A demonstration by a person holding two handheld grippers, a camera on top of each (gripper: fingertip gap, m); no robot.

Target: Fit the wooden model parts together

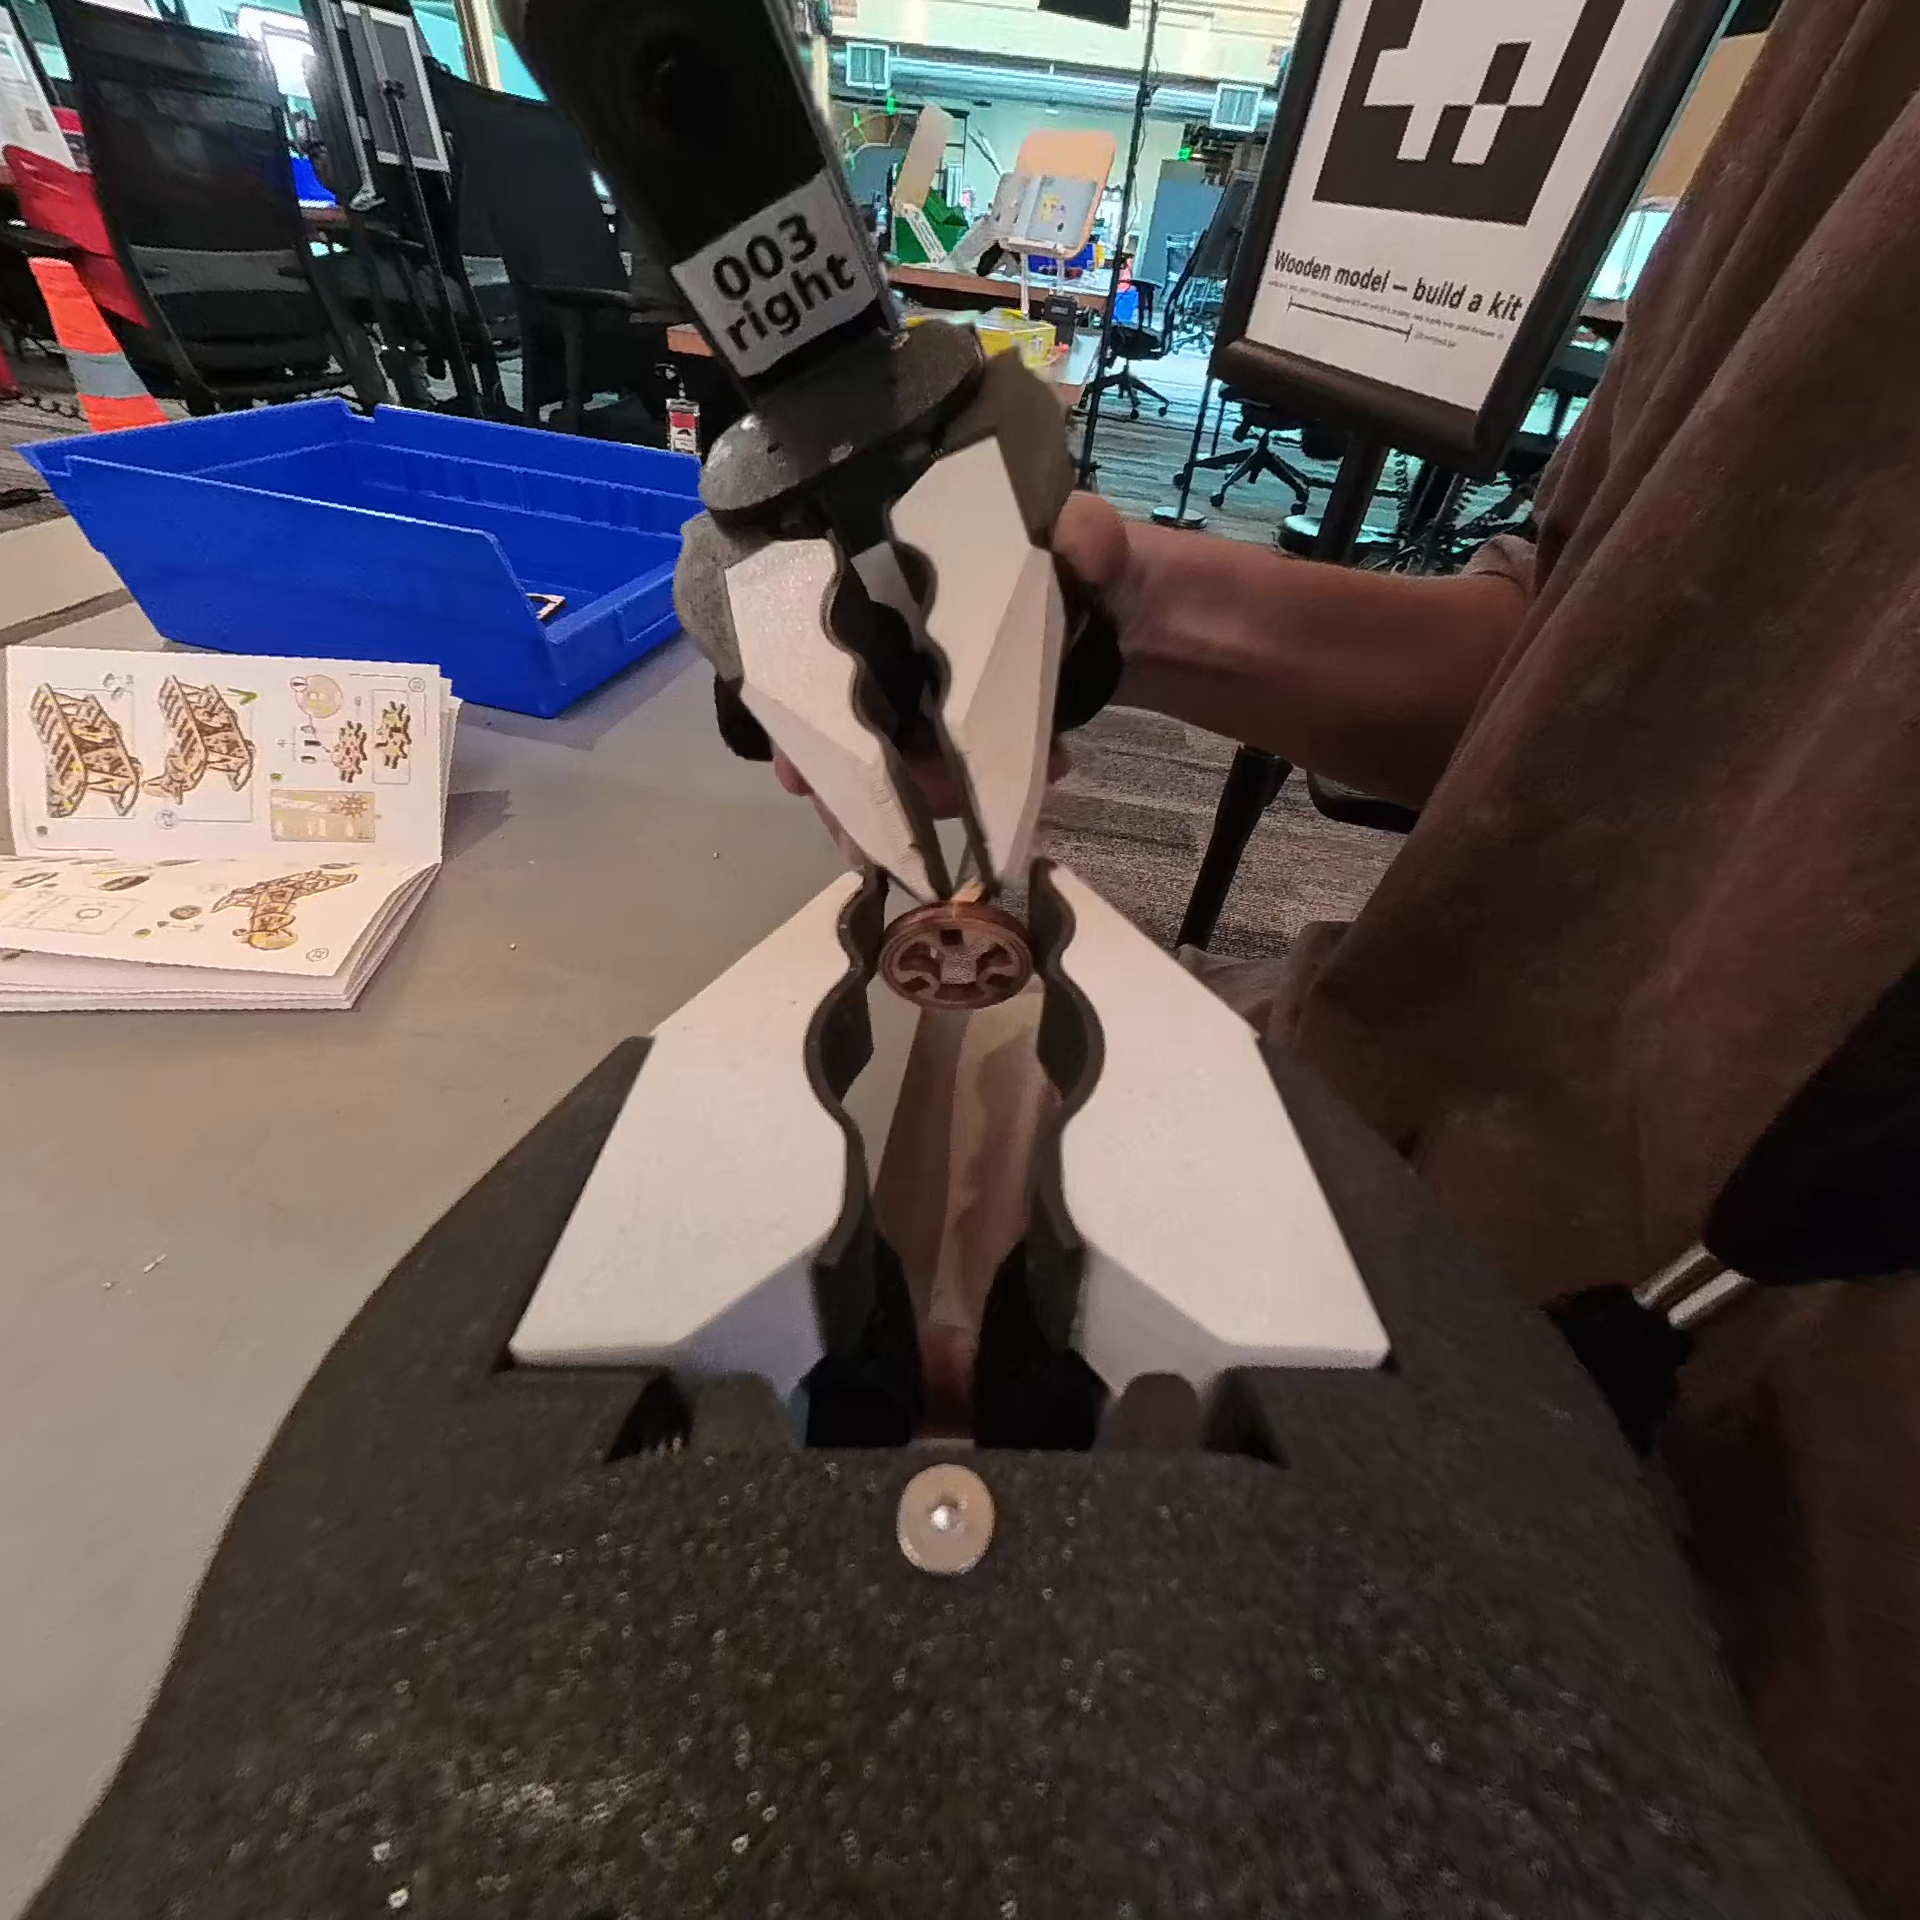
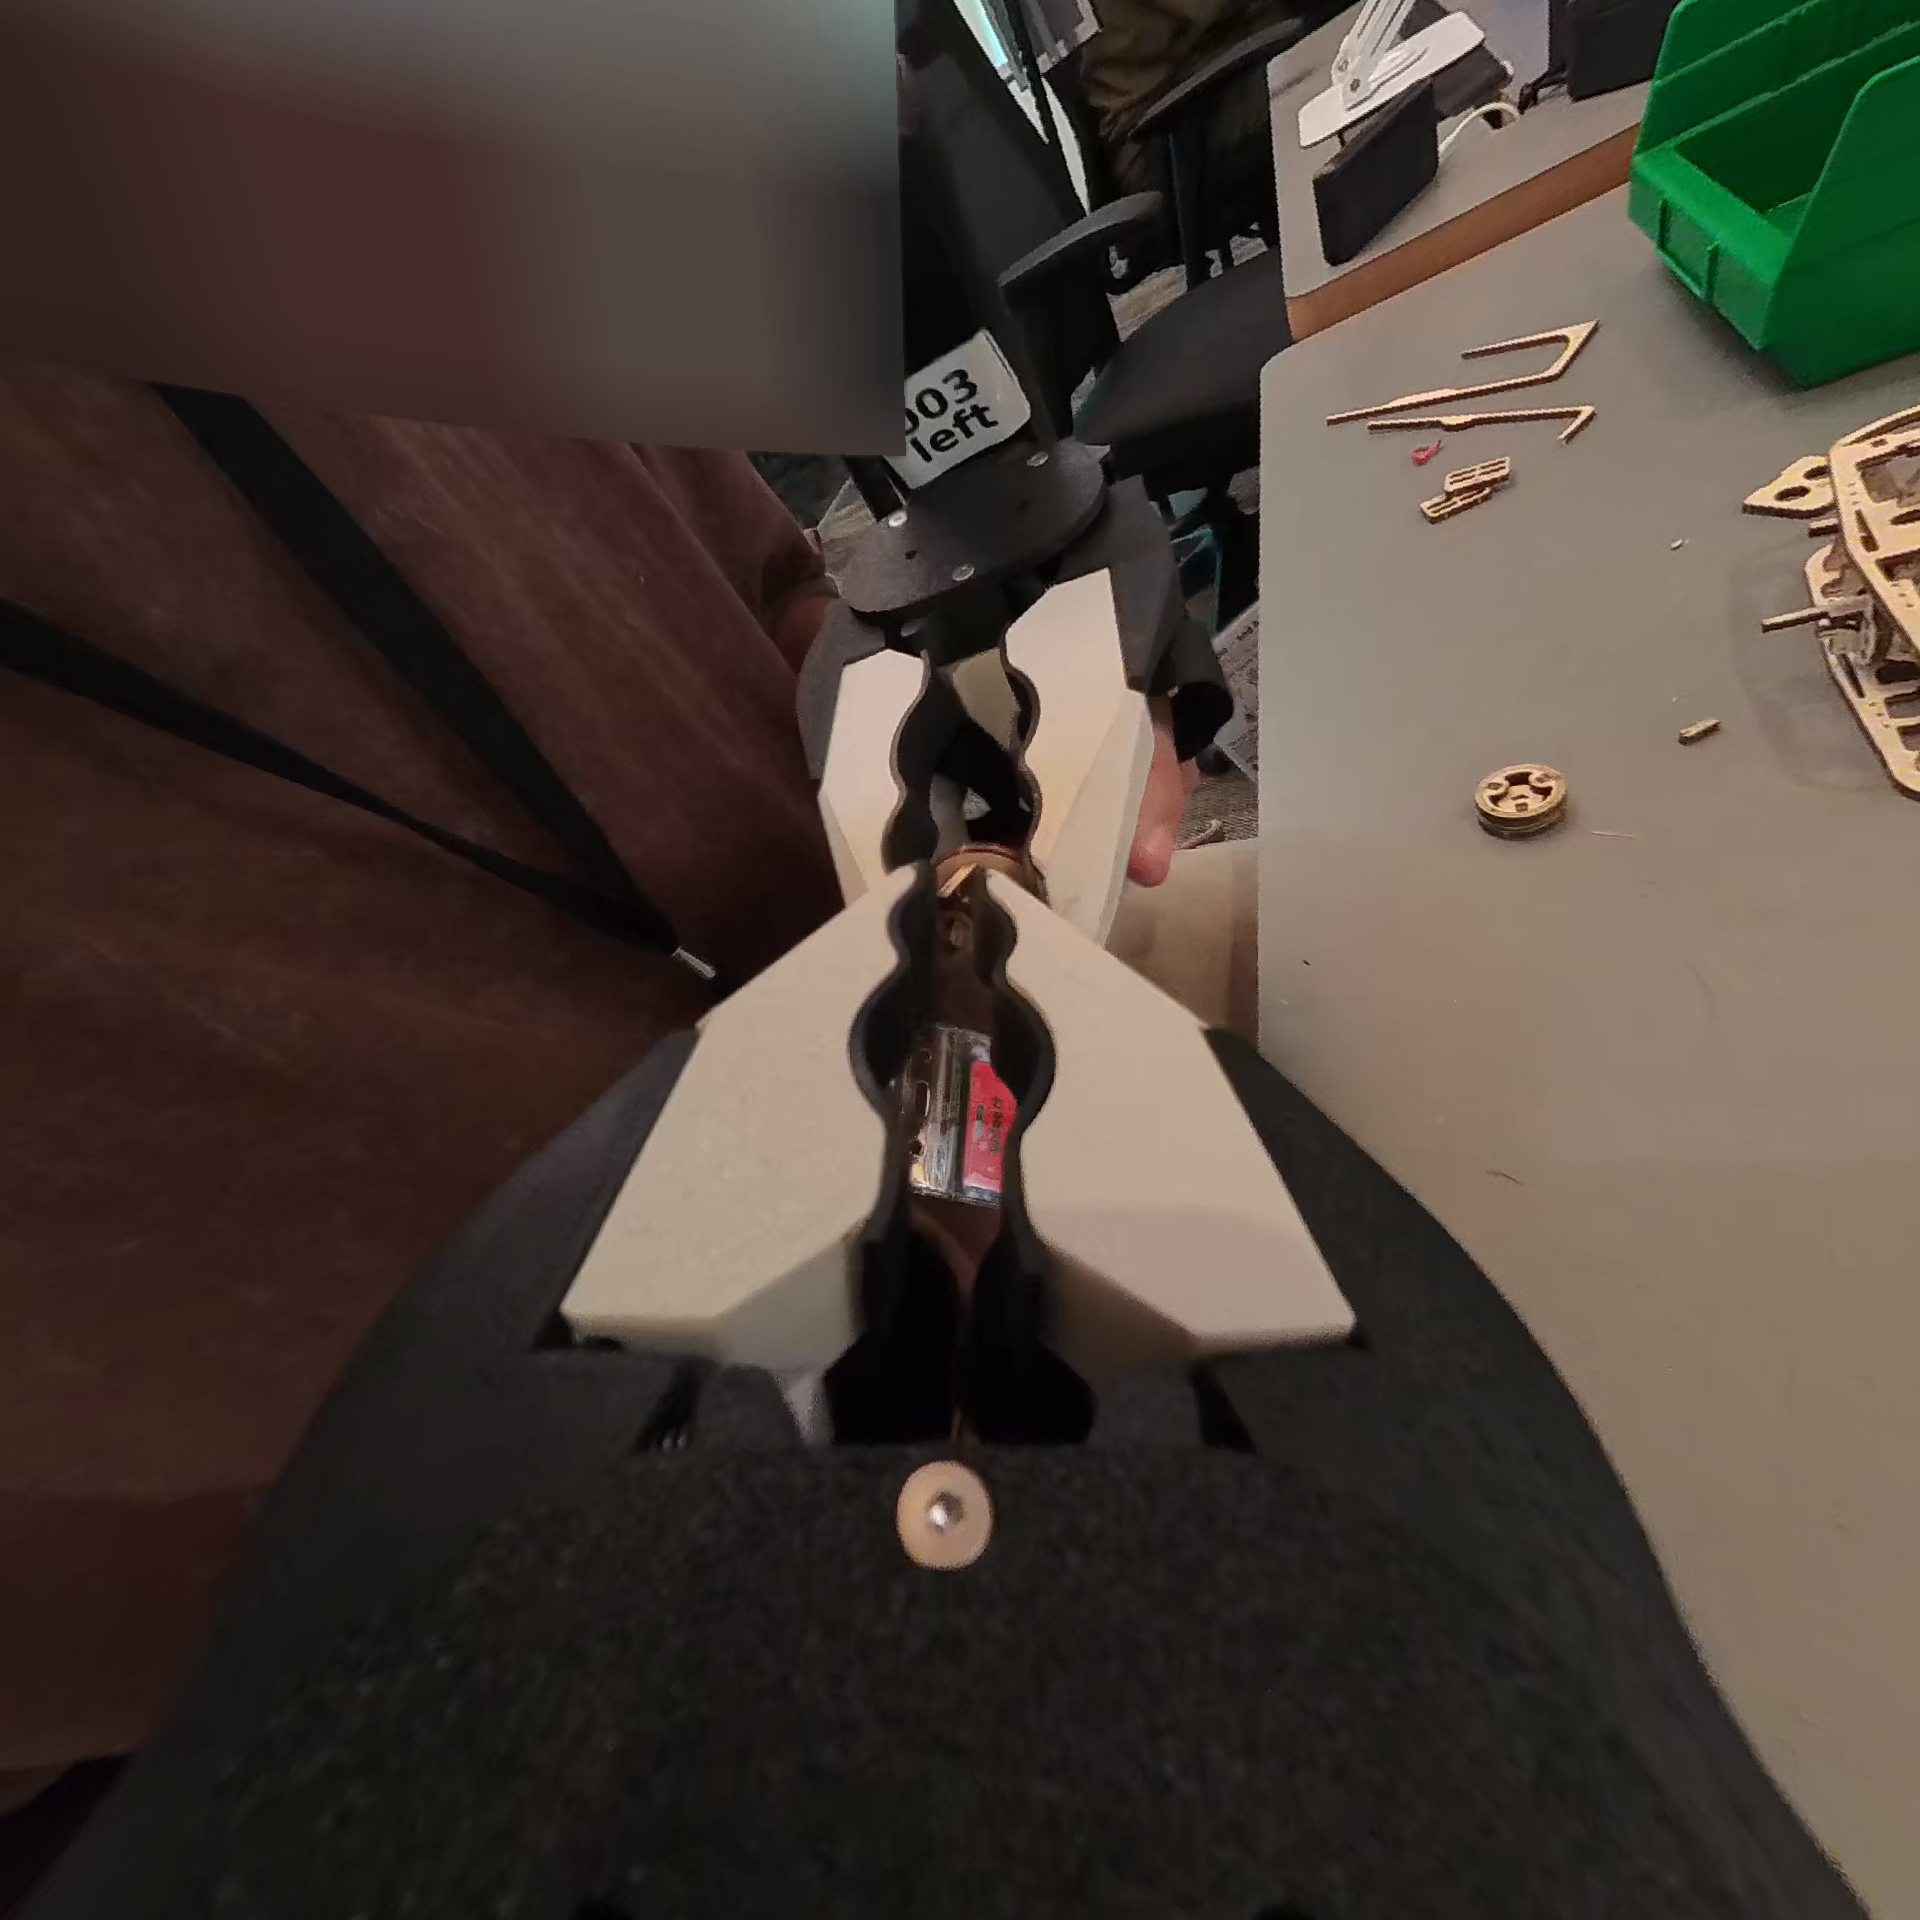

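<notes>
**Two grippers meet over a small wooden wheel at the table's edge**

The left gripper (image 1: 954,935) pinches a small round wooden wheel (image 1: 954,954) between its white fingertips, held in the air just off the edge of the grey table (image 1: 312,1195). The right gripper (image 1: 961,883) comes down from above, its fingers pressed nearly together on a thin wooden piece (image 1: 971,890) whose end touches the top of the wheel. A person's hand (image 1: 1101,582) grips the right gripper's handle, and a brown sleeve (image 1: 1662,727) fills the side of the view.

On the table, an open instruction booklet (image 1: 218,810) lies near the edge, with a blue bin (image 1: 343,540) behind it. From the right gripper's view, a second wooden wheel (image 2: 1520,798) lies on the table, near a partly built wooden model (image 2: 1849,603). Thin wooden strips (image 2: 1475,390) lie farther back, toward a green bin (image 2: 1787,197). A framed sign (image 1: 1455,197) stands beyond the table.
</notes>
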